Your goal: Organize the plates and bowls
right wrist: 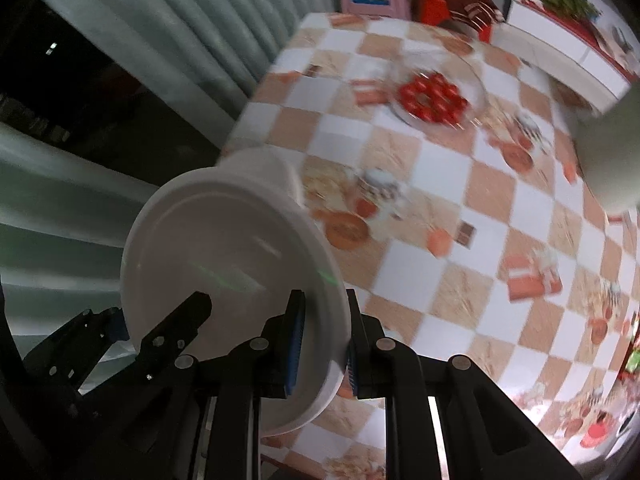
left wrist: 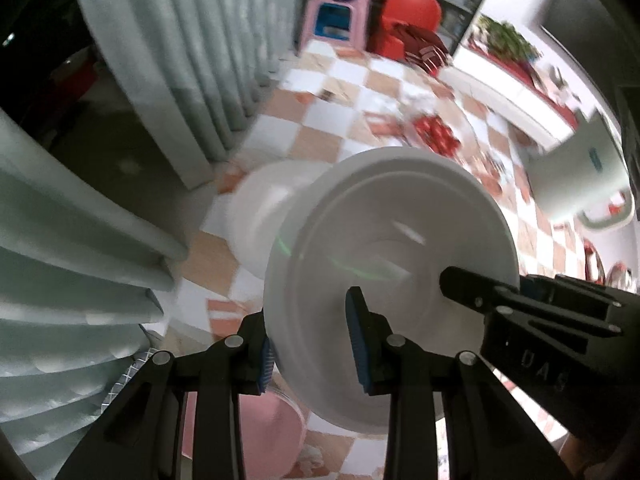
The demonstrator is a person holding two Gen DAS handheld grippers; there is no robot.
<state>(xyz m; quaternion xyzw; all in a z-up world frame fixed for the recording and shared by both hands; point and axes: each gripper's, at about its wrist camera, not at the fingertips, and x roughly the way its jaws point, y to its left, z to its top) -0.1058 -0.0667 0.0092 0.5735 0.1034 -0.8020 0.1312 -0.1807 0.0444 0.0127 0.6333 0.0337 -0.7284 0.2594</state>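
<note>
A white bowl [left wrist: 384,248] is held tilted above the checkered table, gripped on both sides. My left gripper [left wrist: 312,344] is shut on its left rim, and my right gripper [right wrist: 320,344] is shut on the opposite rim of the same bowl [right wrist: 224,256]. The right gripper also shows in the left wrist view [left wrist: 472,288], and the left gripper shows in the right wrist view [right wrist: 192,312]. A second white bowl [left wrist: 264,212] sits behind it on the table. A glass plate with a red pattern [right wrist: 436,92] lies farther back.
The table has an orange-and-white checkered cloth [right wrist: 500,208]. A large white pot [right wrist: 612,152] stands at the right. Corrugated grey shutters [left wrist: 180,60] run along the left. A pink stool [left wrist: 336,20] and a red chair [left wrist: 408,12] stand beyond the table.
</note>
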